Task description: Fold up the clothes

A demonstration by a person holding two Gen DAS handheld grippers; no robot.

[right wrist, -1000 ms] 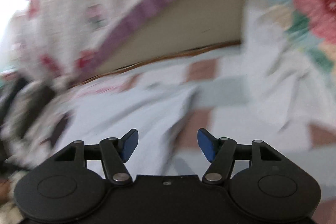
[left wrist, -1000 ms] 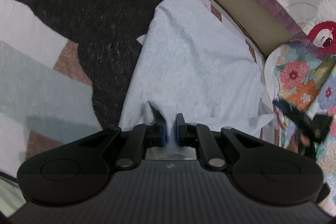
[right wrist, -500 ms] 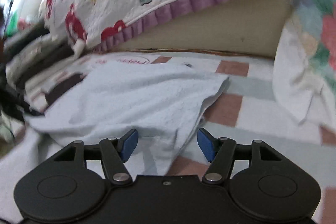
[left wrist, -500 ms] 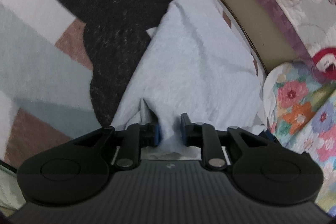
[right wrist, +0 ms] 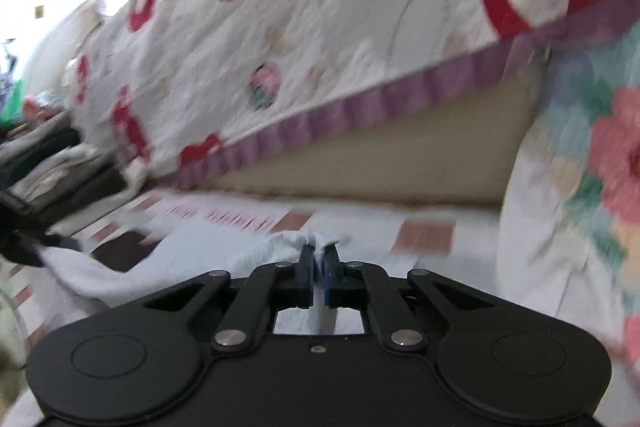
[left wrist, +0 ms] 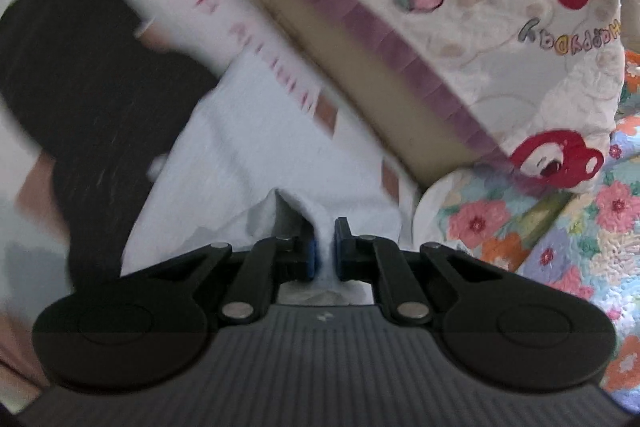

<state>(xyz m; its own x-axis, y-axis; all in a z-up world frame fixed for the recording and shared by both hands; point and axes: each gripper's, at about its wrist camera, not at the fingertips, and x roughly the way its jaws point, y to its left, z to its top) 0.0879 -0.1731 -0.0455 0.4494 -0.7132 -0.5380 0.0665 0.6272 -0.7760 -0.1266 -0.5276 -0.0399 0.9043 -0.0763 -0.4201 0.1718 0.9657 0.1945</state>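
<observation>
Both clamped on the pale blue cloth: left gripper and right gripper pinching its near edge (body stretching away towards the bed).

Soft even daylight, heavy motion blur, fisheye bending at edges, overexposed upper-left corner.

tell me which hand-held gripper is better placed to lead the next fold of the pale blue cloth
Neither clearly. The left hand-held gripper and the right hand-held gripper are each shut on a bunched edge of the pale blue cloth. Probably both should carry it over together; blur hides the rest.
</observation>
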